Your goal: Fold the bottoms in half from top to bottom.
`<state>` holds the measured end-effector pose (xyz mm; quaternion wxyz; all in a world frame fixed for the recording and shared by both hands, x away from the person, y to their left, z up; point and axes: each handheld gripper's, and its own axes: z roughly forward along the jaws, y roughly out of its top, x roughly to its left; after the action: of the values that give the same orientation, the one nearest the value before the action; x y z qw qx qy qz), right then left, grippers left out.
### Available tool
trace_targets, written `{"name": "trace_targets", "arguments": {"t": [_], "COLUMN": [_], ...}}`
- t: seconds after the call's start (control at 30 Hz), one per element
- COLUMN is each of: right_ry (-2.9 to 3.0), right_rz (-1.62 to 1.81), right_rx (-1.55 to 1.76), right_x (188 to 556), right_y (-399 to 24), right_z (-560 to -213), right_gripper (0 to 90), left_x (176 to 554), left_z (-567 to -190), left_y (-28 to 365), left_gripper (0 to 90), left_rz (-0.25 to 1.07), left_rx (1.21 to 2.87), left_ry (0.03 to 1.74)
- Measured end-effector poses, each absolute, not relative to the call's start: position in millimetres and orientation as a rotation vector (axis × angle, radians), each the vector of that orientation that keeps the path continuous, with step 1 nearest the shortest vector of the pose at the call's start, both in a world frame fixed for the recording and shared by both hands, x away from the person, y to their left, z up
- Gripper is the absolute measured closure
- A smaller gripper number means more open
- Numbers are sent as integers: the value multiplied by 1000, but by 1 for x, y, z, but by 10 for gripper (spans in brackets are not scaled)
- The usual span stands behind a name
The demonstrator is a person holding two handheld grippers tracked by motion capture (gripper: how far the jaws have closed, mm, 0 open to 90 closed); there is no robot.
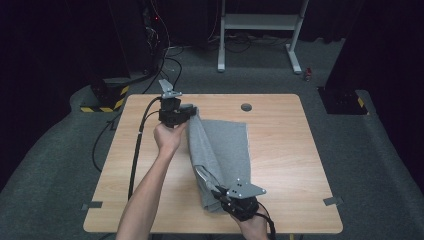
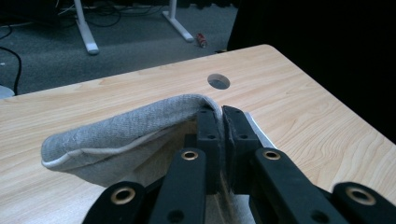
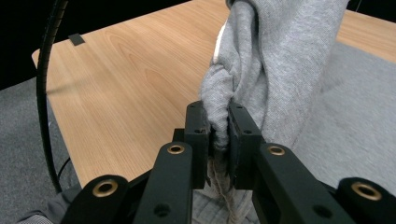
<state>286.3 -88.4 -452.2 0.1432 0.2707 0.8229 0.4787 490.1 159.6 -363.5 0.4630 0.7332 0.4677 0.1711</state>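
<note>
Both tools (image 3: 218,122) (image 2: 219,122) clamp grey cloth (image 1: 220,145), hiding its edge.

We think this is a lab or test room, not a home. The wooden table (image 1: 280,150) stands alone on grey carpet (image 1: 380,150). Dark black curtains (image 1: 45,45) hang all around behind the table. Past its far edge stands a white metal frame (image 1: 260,30), and to the left of that many cables (image 1: 165,50) lie by a stand with yellow and black stripes (image 1: 102,100).
</note>
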Motion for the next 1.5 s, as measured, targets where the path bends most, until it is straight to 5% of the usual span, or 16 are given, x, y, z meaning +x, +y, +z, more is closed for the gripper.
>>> {"name": "trace_targets", "arguments": {"t": [1.5], "right_ry": [2385], "right_rz": [1216], "right_rx": [908], "right_x": [280], "right_y": [-120], "right_z": [-490], "right_gripper": [796], "left_x": [506], "left_z": [-415], "left_y": [78], "left_gripper": [851], "left_rz": [347], "left_rx": [1879], "left_ry": [1065]}}
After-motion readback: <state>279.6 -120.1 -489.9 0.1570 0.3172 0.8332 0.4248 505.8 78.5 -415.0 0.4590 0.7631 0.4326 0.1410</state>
